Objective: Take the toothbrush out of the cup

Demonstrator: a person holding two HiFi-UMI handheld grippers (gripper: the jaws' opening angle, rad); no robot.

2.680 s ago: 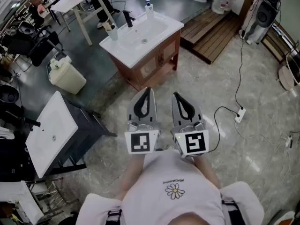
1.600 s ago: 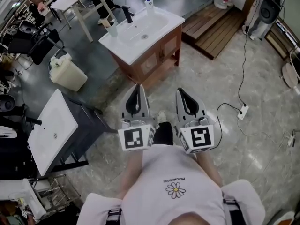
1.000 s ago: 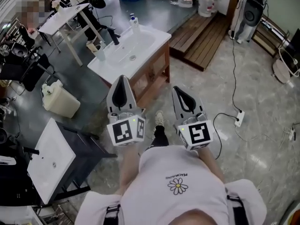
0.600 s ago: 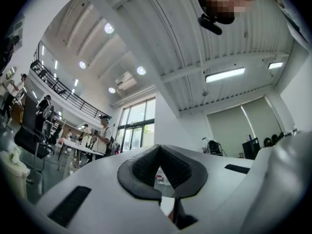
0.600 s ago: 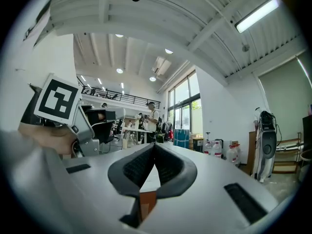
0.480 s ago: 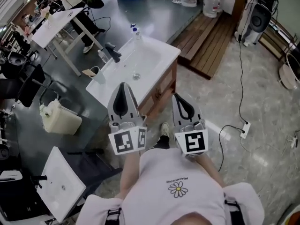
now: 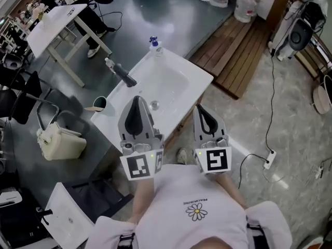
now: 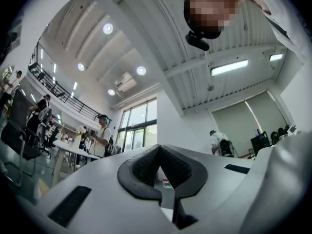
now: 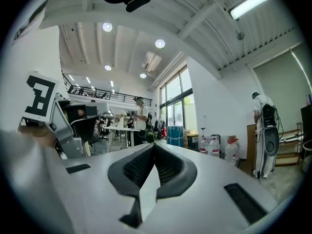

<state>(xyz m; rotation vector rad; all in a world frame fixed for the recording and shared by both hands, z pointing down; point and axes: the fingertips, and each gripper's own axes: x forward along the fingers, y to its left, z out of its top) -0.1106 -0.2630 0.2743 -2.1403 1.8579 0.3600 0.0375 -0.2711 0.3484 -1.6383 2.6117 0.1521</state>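
White cup [image 7: 98, 104] left of left gripper [image 7: 136, 99], right gripper [image 7: 201, 110] alongside, both pressed together

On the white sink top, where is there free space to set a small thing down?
Bare: the flat rim between the basin and the right corner. Crowded: the left edge, with the cup, the black faucet and the pump bottle.
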